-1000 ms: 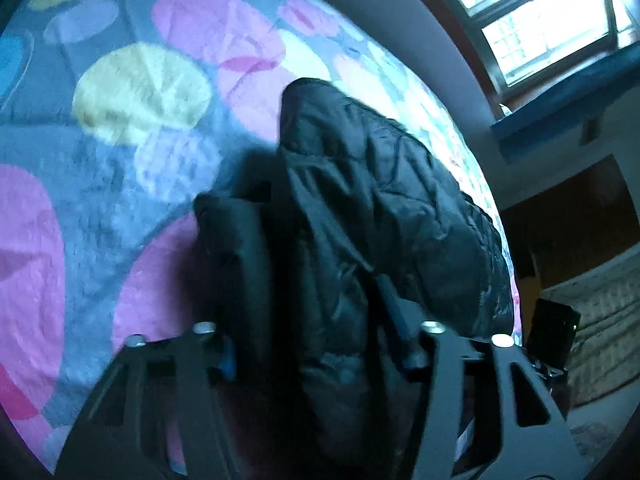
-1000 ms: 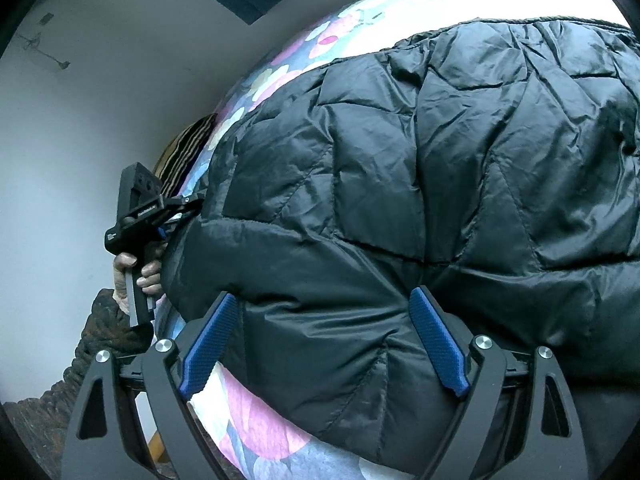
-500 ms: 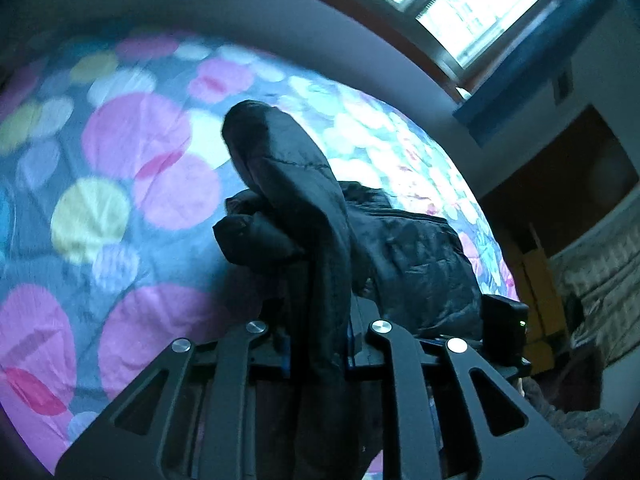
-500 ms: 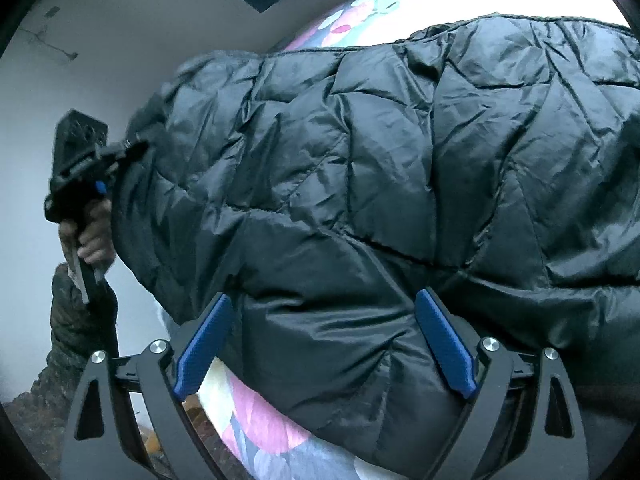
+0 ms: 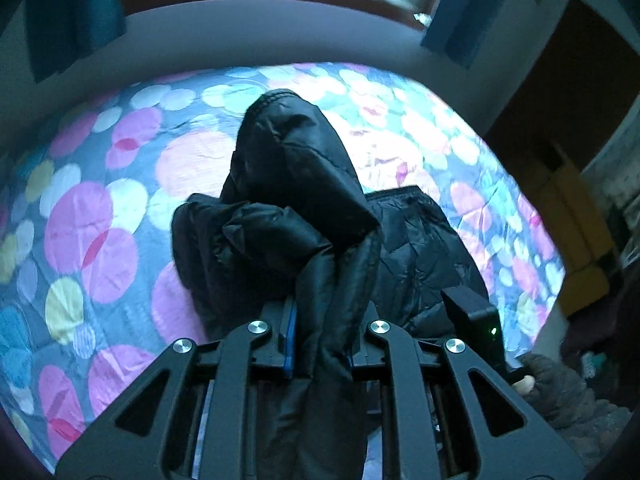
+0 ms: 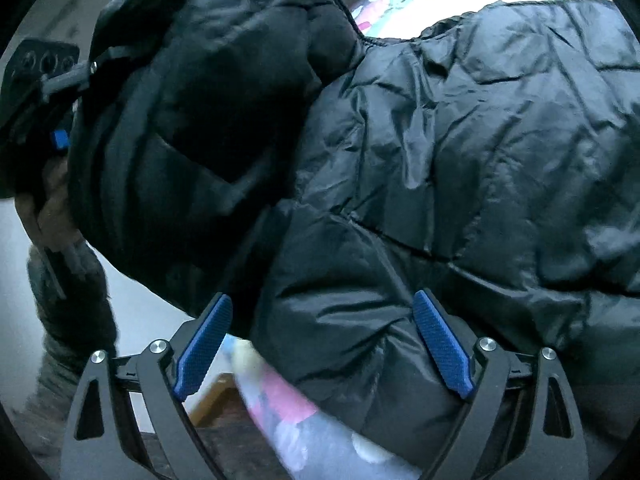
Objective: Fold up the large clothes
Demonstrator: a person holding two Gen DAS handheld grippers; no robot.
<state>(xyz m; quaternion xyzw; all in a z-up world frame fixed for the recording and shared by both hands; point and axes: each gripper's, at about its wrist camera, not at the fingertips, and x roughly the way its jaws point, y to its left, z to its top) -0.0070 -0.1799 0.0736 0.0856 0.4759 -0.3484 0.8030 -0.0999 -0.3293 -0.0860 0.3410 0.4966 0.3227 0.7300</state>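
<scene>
A black quilted puffer jacket (image 5: 424,248) lies on a bed with a dotted cover (image 5: 92,216). My left gripper (image 5: 320,340) is shut on a fold of the jacket, a sleeve or side part (image 5: 296,168), and holds it raised above the bed. In the right wrist view the jacket (image 6: 460,152) fills most of the frame and the lifted part (image 6: 192,112) hangs at left by the left gripper (image 6: 60,120). My right gripper (image 6: 324,344) is open, its blue pads (image 6: 440,344) wide apart at the jacket's near edge.
A wall with a window and blue curtains (image 5: 452,4) runs behind the bed. A yellow cabinet (image 5: 580,240) stands at the right. The bed's near edge (image 6: 288,404) shows under the right gripper, with floor below.
My left gripper closed on the jacket fold and lifted it up and back, well above the bed. My right gripper stayed open at the jacket's edge.
</scene>
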